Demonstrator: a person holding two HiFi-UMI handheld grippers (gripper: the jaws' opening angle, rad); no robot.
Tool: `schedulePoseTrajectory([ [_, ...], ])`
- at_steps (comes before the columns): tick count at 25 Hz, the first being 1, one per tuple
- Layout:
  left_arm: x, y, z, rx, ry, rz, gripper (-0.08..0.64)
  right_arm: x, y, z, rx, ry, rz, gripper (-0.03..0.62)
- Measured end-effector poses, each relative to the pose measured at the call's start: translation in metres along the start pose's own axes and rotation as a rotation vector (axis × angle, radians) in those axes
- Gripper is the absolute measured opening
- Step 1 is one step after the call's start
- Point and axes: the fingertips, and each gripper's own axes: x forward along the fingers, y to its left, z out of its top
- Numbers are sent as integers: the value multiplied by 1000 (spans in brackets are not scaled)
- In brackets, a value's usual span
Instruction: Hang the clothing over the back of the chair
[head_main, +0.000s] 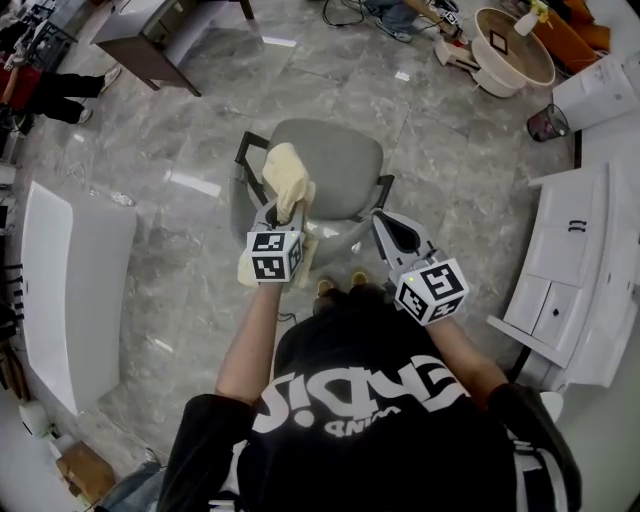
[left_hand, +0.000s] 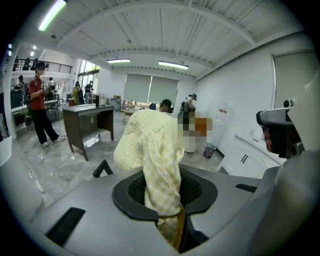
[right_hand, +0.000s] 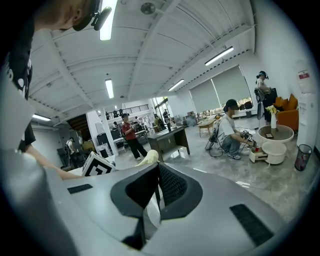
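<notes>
one yellow shirt (head_main: 287, 178) in left fingers (left_hand: 129, 202) (chair (head_main: 345, 165) beneath)

— Where does the head view sit?
— High above the person, facing steeply down. The chair (head_main: 340, 170) is near, at twelve o'clock.
— And the other two?
— Each rides close behind its tool's jaws, looking out across the room. All three views share the clothing (head_main: 285, 180). The right one also catches the left tool's marker cube (right_hand: 98, 165) at nine o'clock.
</notes>
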Motion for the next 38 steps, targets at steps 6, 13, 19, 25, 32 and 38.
schedulePoseTrajectory([
  [6,13,4,-31,6,76,-13,97,4,-4,-4,10,12,-17,14],
  [13,21,-1,-40,29,137,-26,114,4,-5,-5,19,12,-27,14],
  [19,21,-5,-43,42,160,-36,157,1,-5,-6,21,12,-31,14],
  [25,24,-9,-51,54,201,-69,247,0,-3,-9,19,15,-34,14],
  [32,25,-15,-55,57,230,-89,295,-6,-5,-9,19,12,-41,14],
  [38,25,-15,-57,59,238,-84,322,-10,-7,-12,24,11,-47,14],
])
